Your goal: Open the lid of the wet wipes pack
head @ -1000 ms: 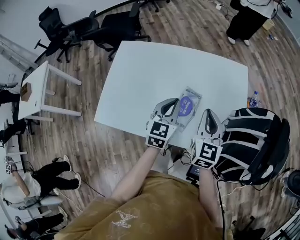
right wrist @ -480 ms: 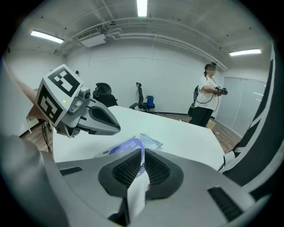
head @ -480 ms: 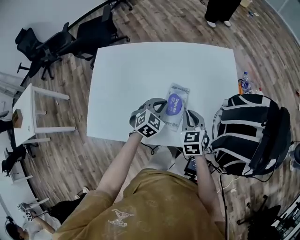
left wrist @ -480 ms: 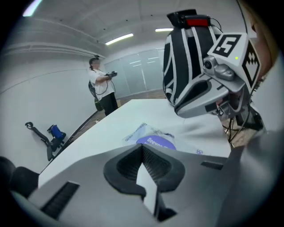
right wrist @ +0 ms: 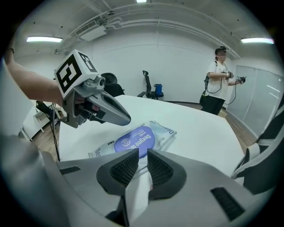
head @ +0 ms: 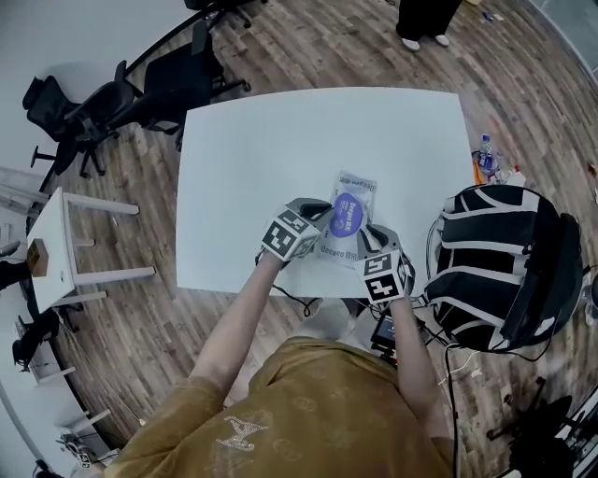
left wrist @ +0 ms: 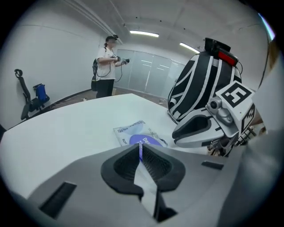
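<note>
A clear wet wipes pack (head: 341, 224) with a purple oval lid (head: 347, 214) lies flat near the front edge of the white table (head: 280, 140). The lid looks closed. My left gripper (head: 319, 211) is at the pack's left side, its tips by the lid's edge and its jaws shut with nothing between them (left wrist: 140, 148). My right gripper (head: 374, 236) hovers at the pack's near right corner. Its jaws stand a narrow gap apart, empty (right wrist: 143, 154), and point at the lid (right wrist: 135, 141). Each gripper shows in the other's view: the right gripper (left wrist: 177, 134) and the left gripper (right wrist: 125, 119).
A black and white backpack (head: 505, 271) sits on a seat right of the table, with a water bottle (head: 484, 154) on the floor beside it. Black office chairs (head: 177, 84) stand at the far left, and a small white side table (head: 70, 233) at the left. A person (head: 425, 19) stands beyond the table.
Both grippers have closed in on the pack. The left one slid right to the lid's edge and the right one moved forward to the pack's near corner. The pack has not moved.
</note>
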The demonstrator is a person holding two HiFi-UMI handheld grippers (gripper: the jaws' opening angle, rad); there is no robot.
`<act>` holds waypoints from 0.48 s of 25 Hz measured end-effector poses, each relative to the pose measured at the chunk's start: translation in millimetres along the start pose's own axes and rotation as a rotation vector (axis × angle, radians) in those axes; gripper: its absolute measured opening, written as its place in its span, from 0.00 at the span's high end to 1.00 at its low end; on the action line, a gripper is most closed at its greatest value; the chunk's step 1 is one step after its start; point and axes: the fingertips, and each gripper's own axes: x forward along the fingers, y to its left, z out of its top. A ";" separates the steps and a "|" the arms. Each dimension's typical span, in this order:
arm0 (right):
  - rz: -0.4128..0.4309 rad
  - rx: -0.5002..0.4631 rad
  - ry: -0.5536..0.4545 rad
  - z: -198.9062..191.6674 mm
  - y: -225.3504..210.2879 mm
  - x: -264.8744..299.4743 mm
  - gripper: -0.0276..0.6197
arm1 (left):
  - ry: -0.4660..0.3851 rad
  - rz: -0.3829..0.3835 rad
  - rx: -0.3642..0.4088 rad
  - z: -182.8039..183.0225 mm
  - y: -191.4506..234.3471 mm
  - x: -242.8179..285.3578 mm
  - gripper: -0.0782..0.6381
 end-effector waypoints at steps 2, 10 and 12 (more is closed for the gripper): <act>0.034 0.014 0.031 -3.3 3.2 5.3 0.85 | 0.031 -0.011 0.005 -0.5 2.7 2.7 0.87; 0.067 0.023 0.137 -15.9 28.2 21.0 0.82 | 0.128 -0.077 -0.047 6.7 11.6 20.0 0.83; 0.041 0.028 0.169 -22.0 31.0 25.4 0.82 | 0.148 -0.099 -0.051 12.0 10.0 25.1 0.83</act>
